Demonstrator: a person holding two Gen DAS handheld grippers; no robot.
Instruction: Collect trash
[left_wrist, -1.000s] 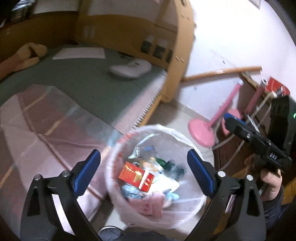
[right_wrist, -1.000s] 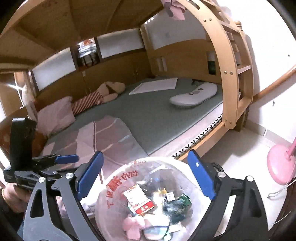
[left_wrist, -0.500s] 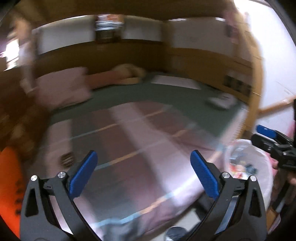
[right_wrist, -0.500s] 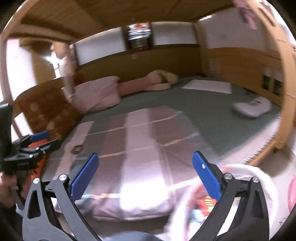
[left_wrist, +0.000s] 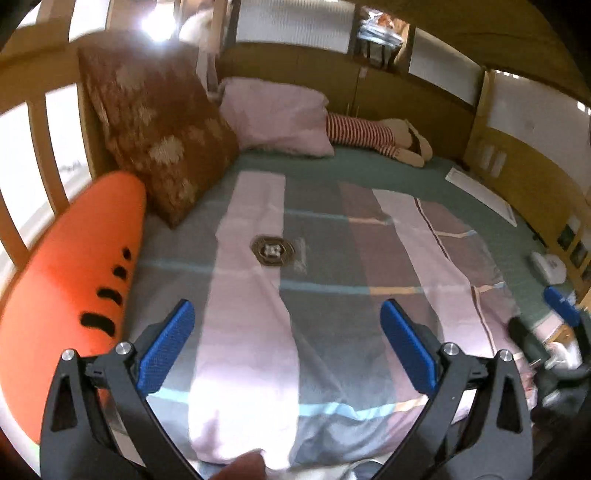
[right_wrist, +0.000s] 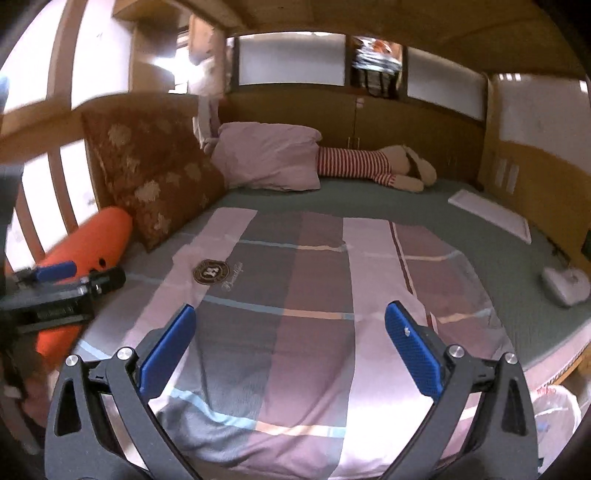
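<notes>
now, left gripper (left_wrist: 287, 354): jaws spread wide, blue pads empty, nothing between them; it hangs above the near end of the bed.
right gripper (right_wrist: 290, 356): also wide open and holding nothing; it points across the same bed from a little further right.
quilt (right_wrist: 314, 302): striped pink, grey and plum, lying flat under both grippers, with a round badge (left_wrist: 272, 252) printed on it.
bed beyond (right_wrist: 369, 199): green sheet, a pink pillow (right_wrist: 266, 160), a brown flowered cushion (left_wrist: 155, 122) leaning on the headboard rails, an orange carrot-shaped cushion (left_wrist: 70, 280) at the left edge, a striped plush toy (right_wrist: 369, 168) at the far side, a flat white sheet of paper (right_wrist: 491, 216) and a white gadget (right_wrist: 565, 284) to the right.
trash bin (right_wrist: 554, 417): only a sliver of its clear liner shows at the bottom right corner of the right wrist view, beside the bed, well apart from both grippers.
trash on the bed: none can be told for certain; the white paper is the likeliest candidate, but whether it counts as trash is unclear.
step in hand: judged to be a search, both grippers sweeping the bed for something to pick up.
next move: it calls for settling on a target, reaching across the quilt toward it with one gripper kept open, and closing only once the pads flank the item.
</notes>
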